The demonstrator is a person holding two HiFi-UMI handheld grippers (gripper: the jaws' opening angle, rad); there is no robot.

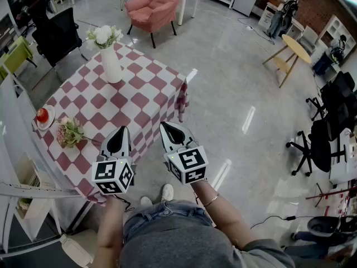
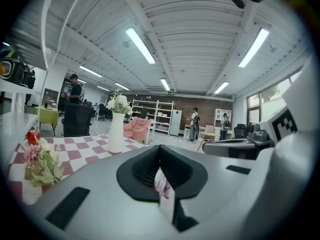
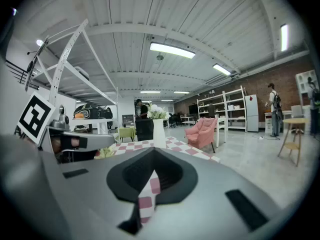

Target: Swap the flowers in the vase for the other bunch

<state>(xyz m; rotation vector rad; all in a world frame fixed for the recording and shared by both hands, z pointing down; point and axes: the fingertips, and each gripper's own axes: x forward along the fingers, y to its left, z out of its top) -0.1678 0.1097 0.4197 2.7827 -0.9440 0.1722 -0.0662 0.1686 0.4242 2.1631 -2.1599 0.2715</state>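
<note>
Left gripper (image 1: 122,130): held over the near edge of the table; jaws seen pressed together in the left gripper view, nothing pinched; only a thin sliver of checked cloth is seen past them.
Right gripper (image 1: 164,126): held just beside the left one, over the table's near corner; jaws likewise pressed together and empty in the right gripper view.
Table (image 1: 145,108): covered with a red-and-white checked cloth; set at a slant in the head view.
Vase (image 1: 111,65): white, upright, placed at the far side of the table, well apart from both grippers; only checked cloth is seen between them.
Flowers in the vase (image 1: 104,36): white blooms, standing in the vase mouth.
Other bunch (image 1: 69,132): pinkish and green, laid flat on the cloth near the left edge, just left of the left gripper; stems turned toward that gripper.
Plate (image 1: 49,120): small, white, set near the other bunch on its far side; a red fruit (image 1: 42,115) is carried on it.
Around the table: a black office chair (image 1: 58,35) is placed behind the far corner; a pink armchair (image 1: 156,4) further back; white shelving (image 1: 25,149) is pressed against the left edge.
Farther off: a round wooden table (image 1: 294,48) on the glossy floor at the right; black chairs (image 1: 329,121) are gathered beyond it.
</note>
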